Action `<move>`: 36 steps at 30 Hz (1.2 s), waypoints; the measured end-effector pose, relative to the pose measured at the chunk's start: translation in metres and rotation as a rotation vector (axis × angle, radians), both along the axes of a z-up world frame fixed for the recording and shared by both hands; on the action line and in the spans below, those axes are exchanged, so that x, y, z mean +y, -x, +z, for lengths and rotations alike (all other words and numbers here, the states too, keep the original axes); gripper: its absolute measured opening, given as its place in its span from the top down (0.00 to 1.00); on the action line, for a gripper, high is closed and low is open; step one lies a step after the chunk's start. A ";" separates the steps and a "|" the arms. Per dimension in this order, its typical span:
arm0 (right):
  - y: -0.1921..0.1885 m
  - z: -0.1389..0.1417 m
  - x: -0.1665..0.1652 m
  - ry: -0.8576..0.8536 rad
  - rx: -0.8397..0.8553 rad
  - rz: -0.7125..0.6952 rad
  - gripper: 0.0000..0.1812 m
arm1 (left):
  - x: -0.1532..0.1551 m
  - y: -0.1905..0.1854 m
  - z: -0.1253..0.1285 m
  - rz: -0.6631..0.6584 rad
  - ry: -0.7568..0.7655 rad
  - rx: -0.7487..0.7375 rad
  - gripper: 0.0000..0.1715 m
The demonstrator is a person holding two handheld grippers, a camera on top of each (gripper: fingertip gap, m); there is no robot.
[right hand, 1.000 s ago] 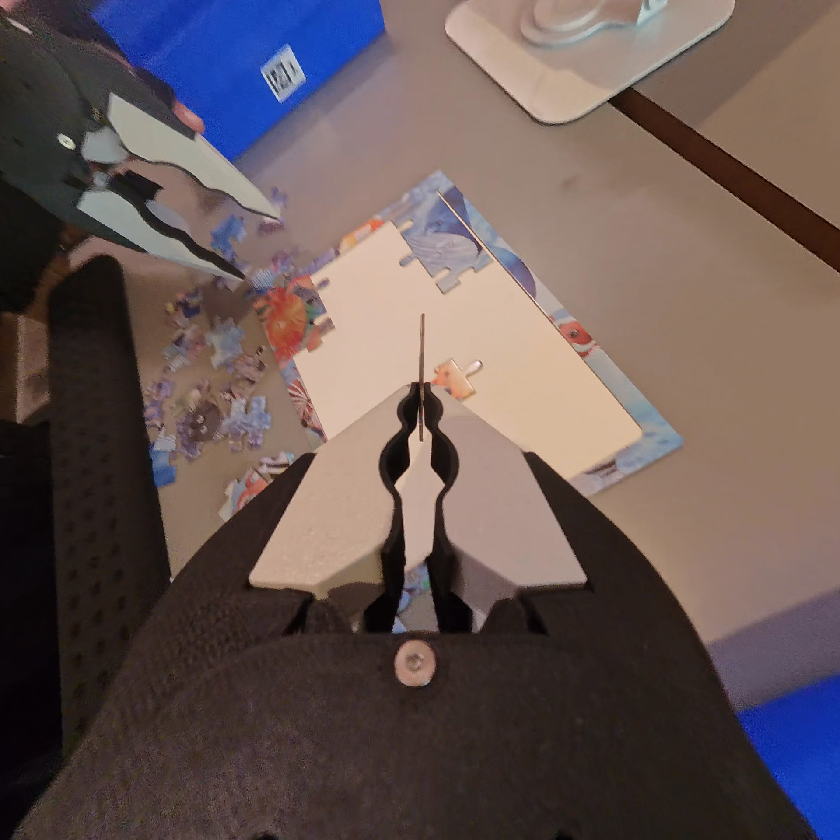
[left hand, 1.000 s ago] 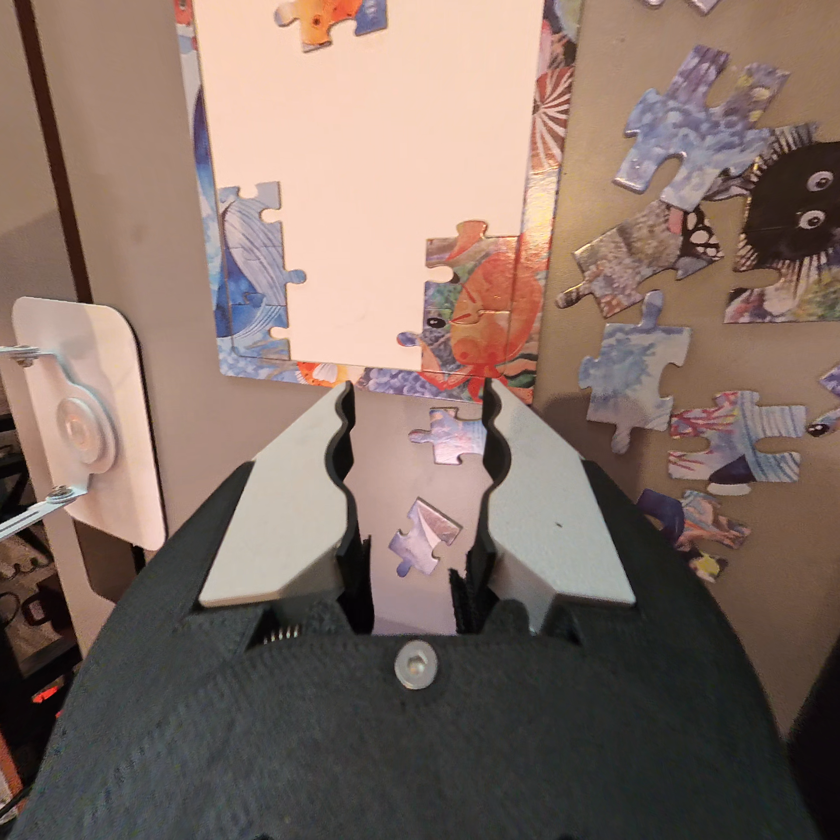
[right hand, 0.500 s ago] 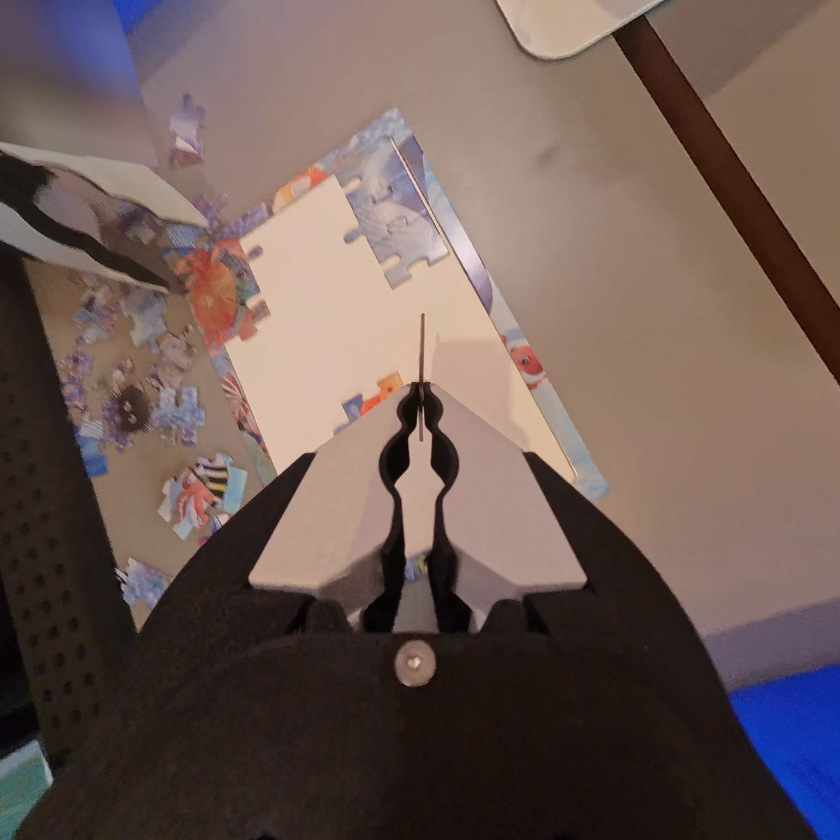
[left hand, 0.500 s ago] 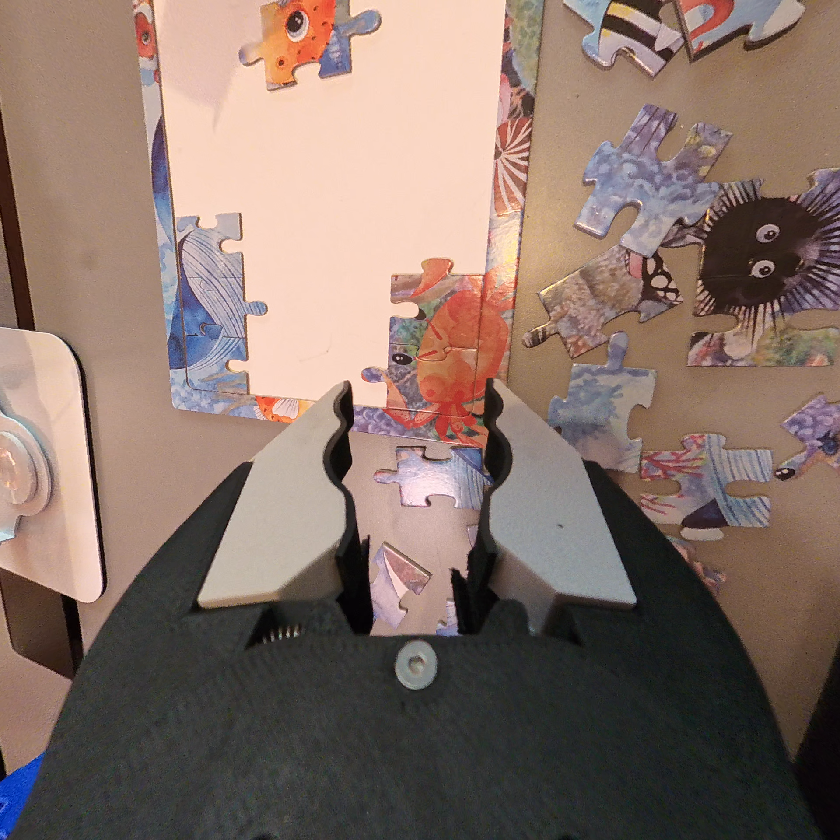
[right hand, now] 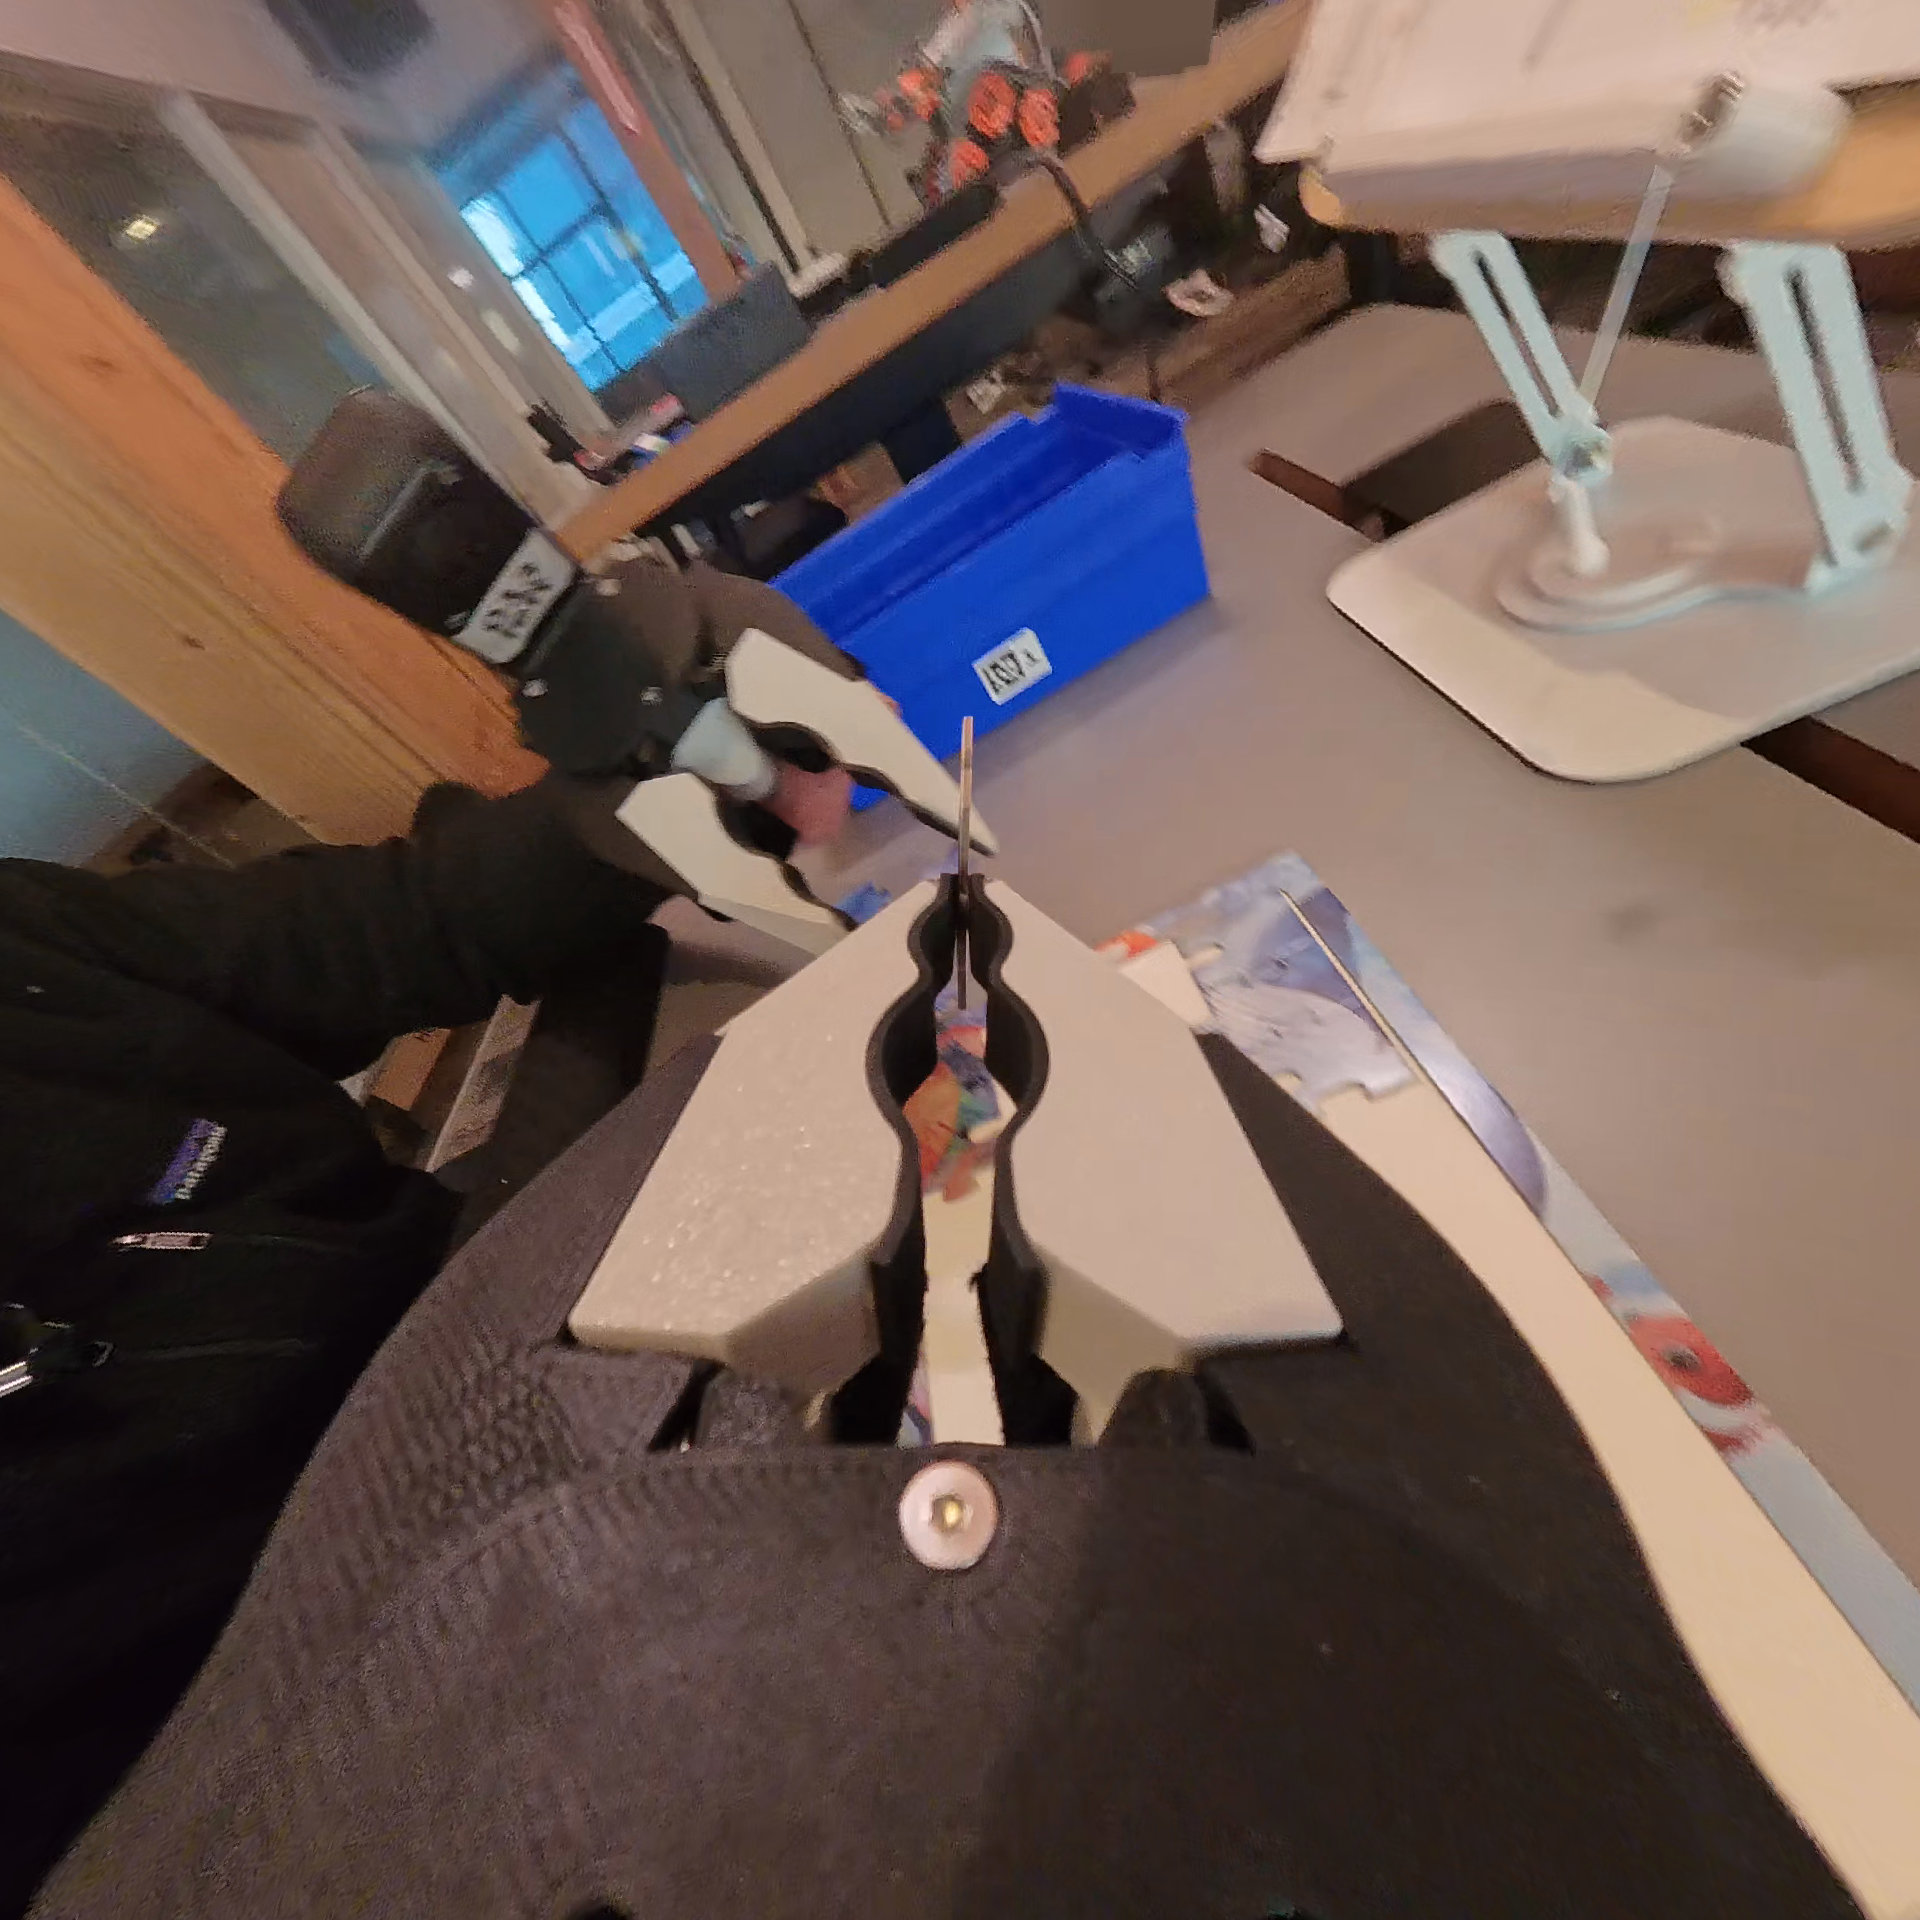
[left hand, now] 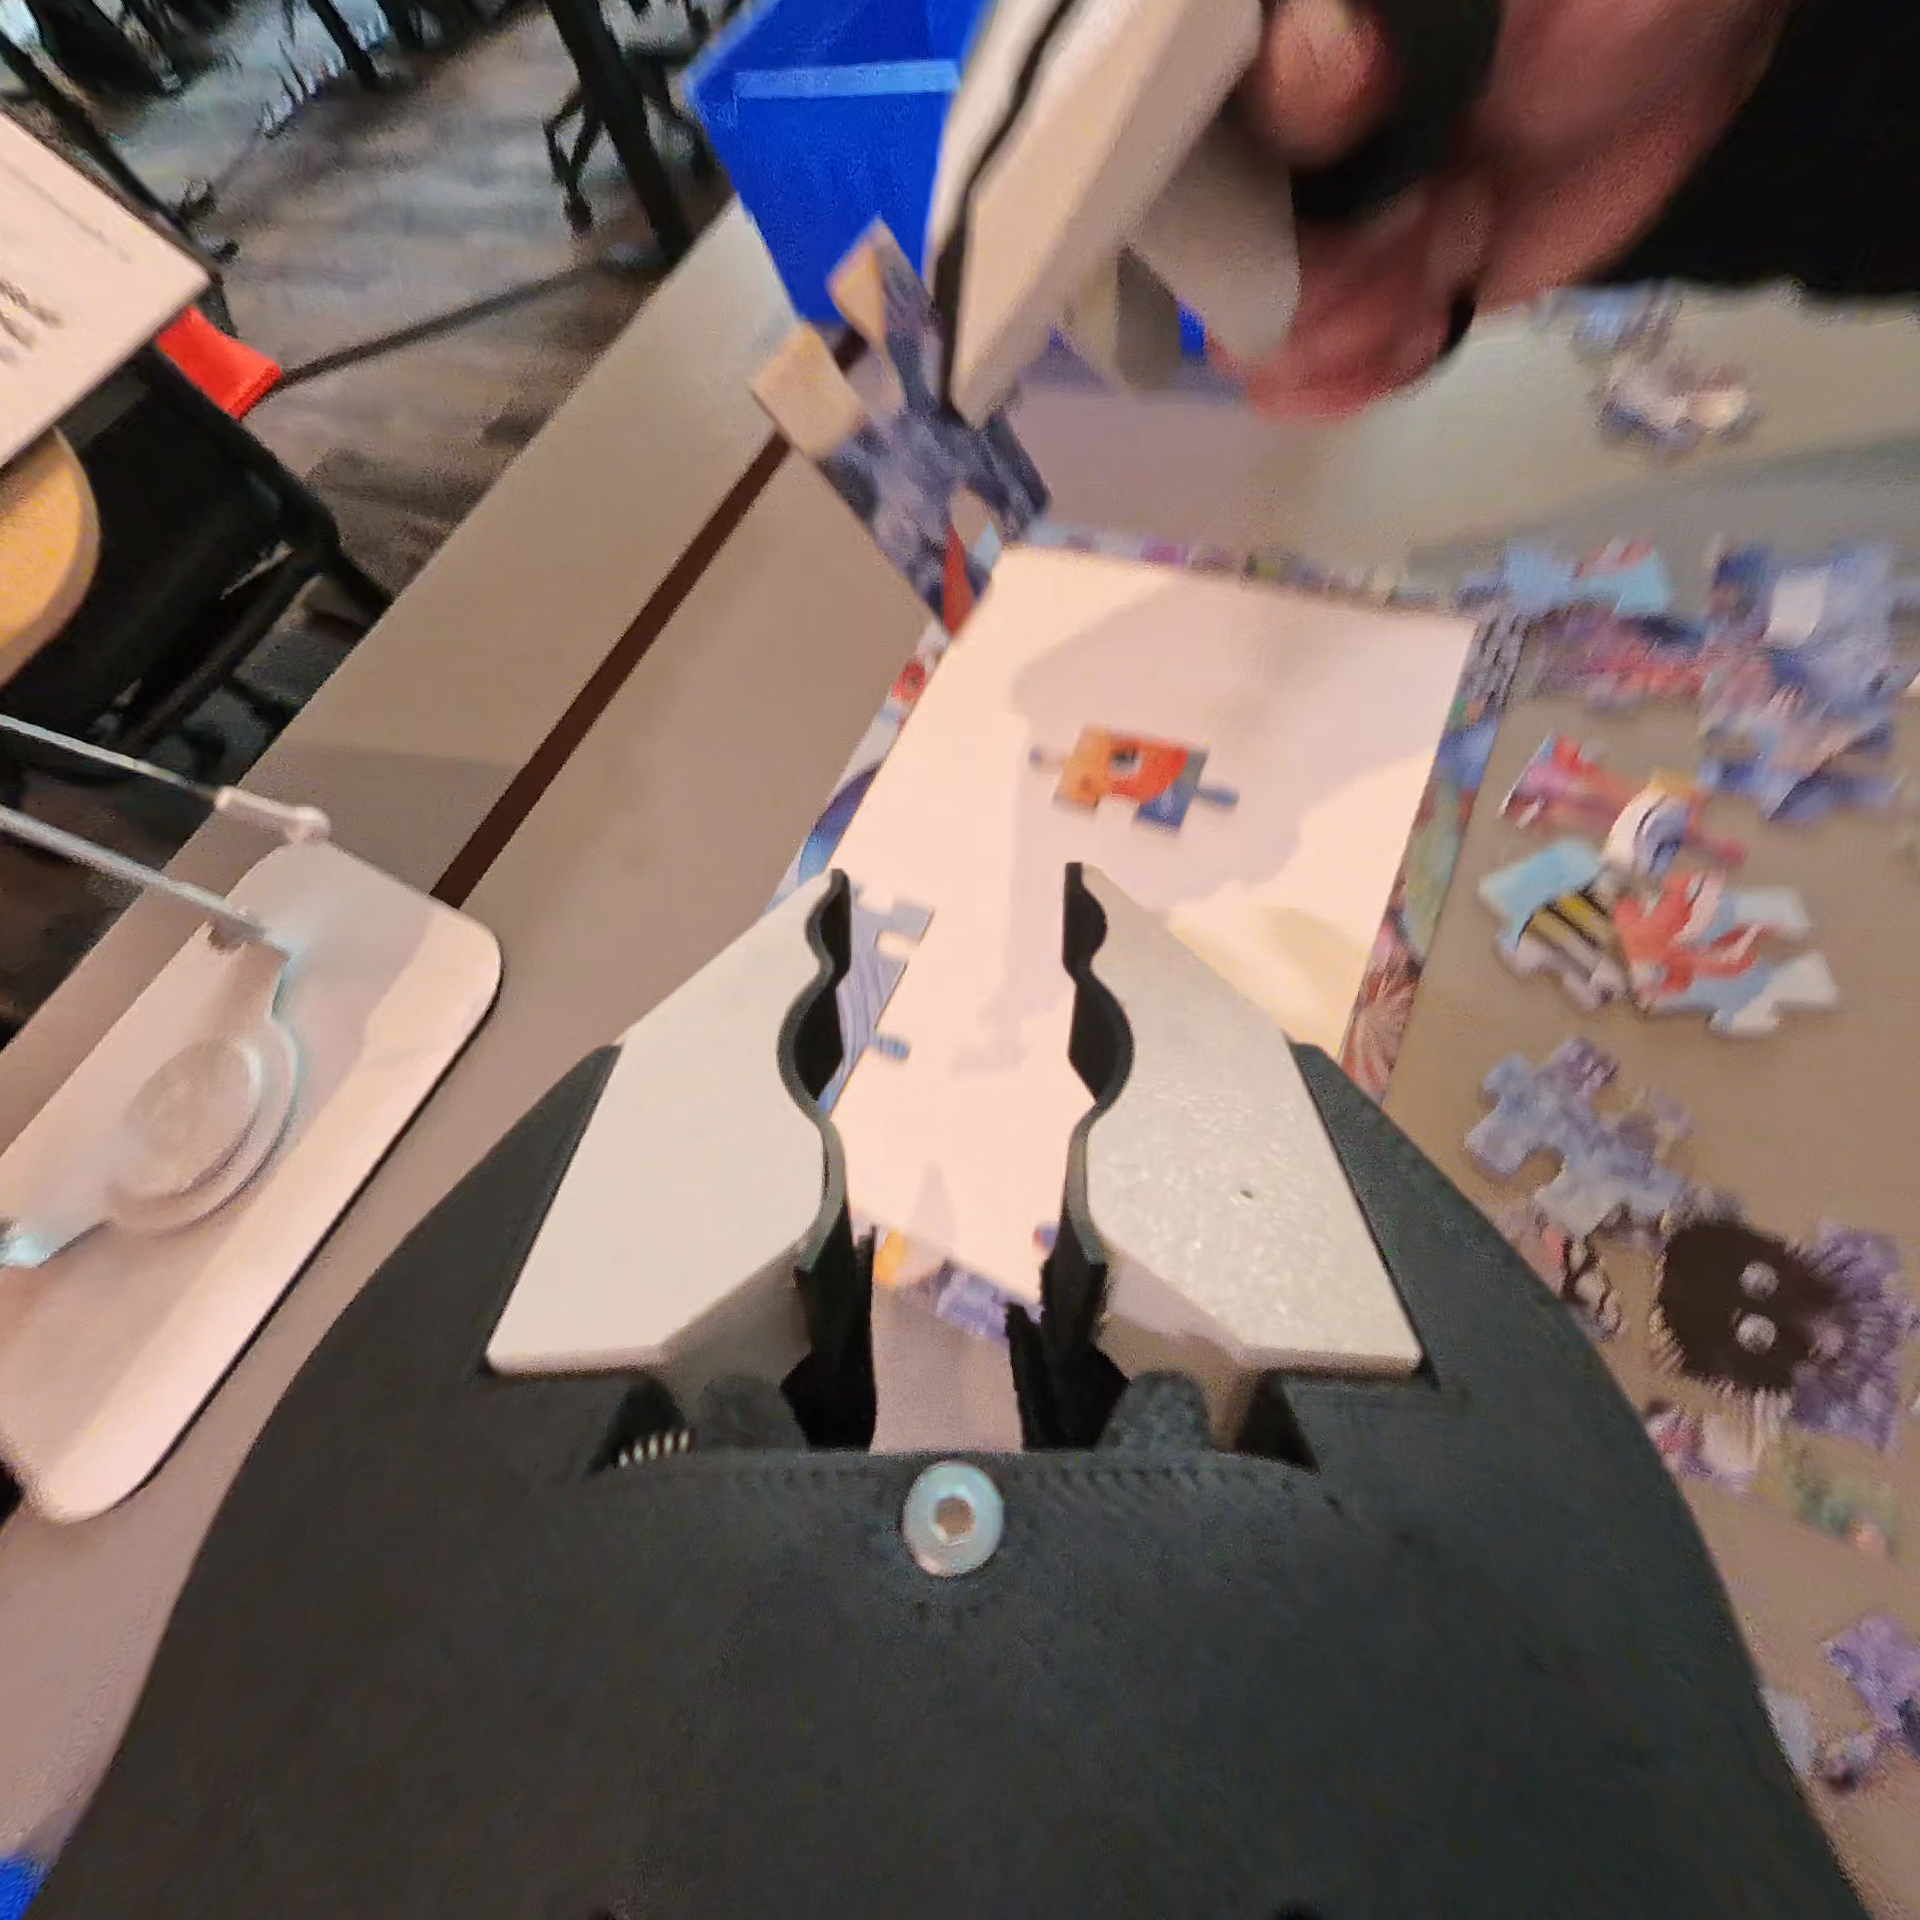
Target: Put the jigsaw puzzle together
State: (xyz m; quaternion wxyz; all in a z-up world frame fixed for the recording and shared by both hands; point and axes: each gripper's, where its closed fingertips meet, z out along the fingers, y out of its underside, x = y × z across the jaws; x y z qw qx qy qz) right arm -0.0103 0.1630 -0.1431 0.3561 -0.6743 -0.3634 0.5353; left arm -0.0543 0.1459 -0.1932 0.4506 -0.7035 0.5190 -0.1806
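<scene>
The puzzle board [left hand: 1174, 644] lies on the grey table, its white middle mostly bare, with an orange fish piece [left hand: 1127, 769] lying on it. My left gripper [left hand: 956, 883] is open and empty, held above the board's near end. My right gripper [right hand: 964, 888] is shut on a blue puzzle piece [right hand: 966, 790], seen edge-on. In the left wrist view the right gripper [left hand: 966, 384] hangs above the board's far left corner with that piece [left hand: 925, 457] sticking out below it. The board's frame [right hand: 1299, 997] and the open left gripper [right hand: 894, 842] show in the right wrist view.
Several loose pieces [left hand: 1662, 935], one with a black spiky creature [left hand: 1756, 1320], lie right of the board. A white stand base [left hand: 208, 1091] sits to its left. A blue bin [right hand: 1018, 582] stands beyond the board. A black sleeve [right hand: 312, 956] holds the left gripper. Spacing between my two grippers at the tips: around 8 cm.
Both views have tilted up from looking down at the table to looking across it. The right gripper still holds its piece, now above the board's far corner. The left gripper stays open.
</scene>
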 end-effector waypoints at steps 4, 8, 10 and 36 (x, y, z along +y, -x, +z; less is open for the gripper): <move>0.011 0.020 -0.020 -0.046 0.099 0.031 1.00 | -0.003 -0.023 0.029 -0.073 0.095 -0.239 0.81; 0.010 0.027 -0.029 -0.046 0.157 0.048 1.00 | -0.025 -0.038 0.055 -0.239 0.189 -0.450 0.88; 0.008 0.029 -0.031 -0.034 0.185 0.056 1.00 | -0.024 -0.039 0.057 -0.244 0.204 -0.472 0.93; -0.014 0.004 -0.024 -1.365 -1.111 0.119 0.73 | -0.033 -0.047 0.049 -0.409 0.606 0.030 1.00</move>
